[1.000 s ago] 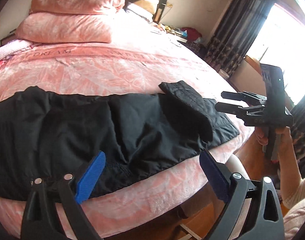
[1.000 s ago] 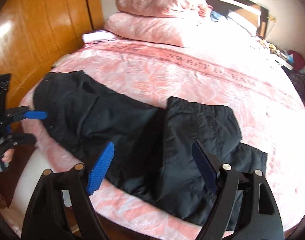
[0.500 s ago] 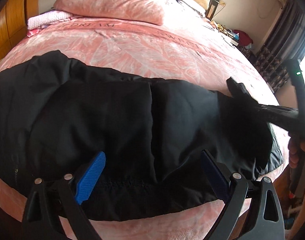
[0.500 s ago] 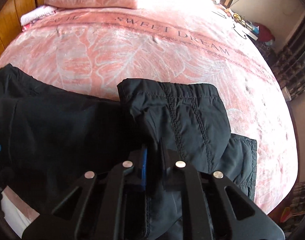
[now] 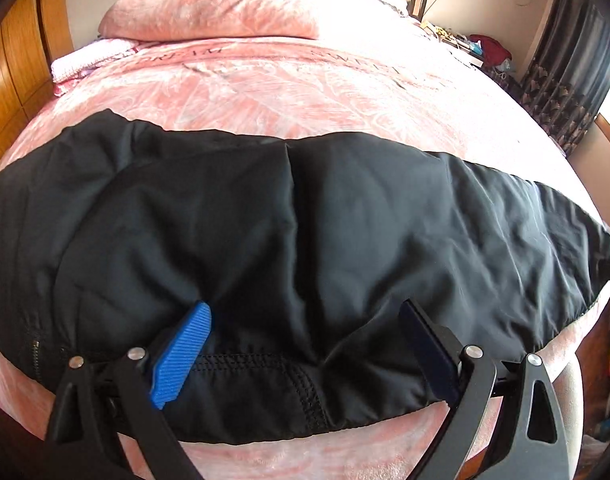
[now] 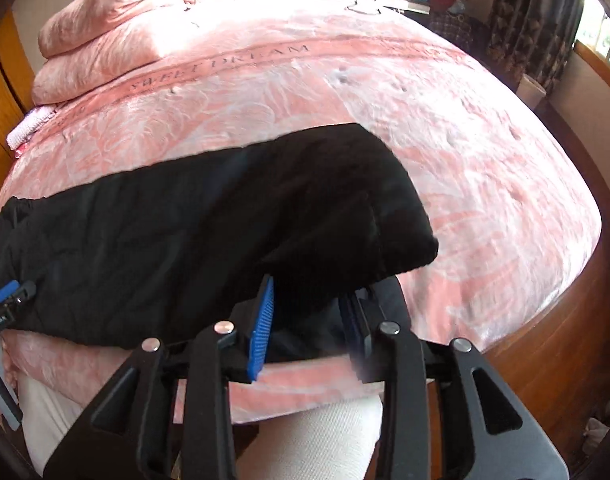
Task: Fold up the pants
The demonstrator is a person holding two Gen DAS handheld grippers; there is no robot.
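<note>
Black pants [image 5: 345, 220] lie spread lengthwise along the near side of the pink bed [image 5: 305, 92]. My left gripper [image 5: 305, 348] is open, its blue pads [image 5: 181, 356] set wide over the stitched near edge of the pants, not pinching it. In the right wrist view the pants [image 6: 185, 232] stretch to the left, and their right end droops over the bed's edge. My right gripper [image 6: 309, 324] has that end between its fingers; its jaws are opening and the pads stand off the cloth. The left gripper [image 6: 9, 300] shows at the far left edge.
Pink pillows and a folded quilt [image 6: 117, 28] are stacked at the head of the bed. A wooden wardrobe [image 5: 13, 60] stands at the left, dark curtains [image 6: 537, 20] and a cluttered bedside table at the right. A person's white-trousered leg [image 6: 313, 440] is against the bed's edge.
The right gripper shut on the folded-over end of the pants, drew it out to the right so it lies unfolded, and has since parted its jaws. The left gripper sank onto the near edge.
</note>
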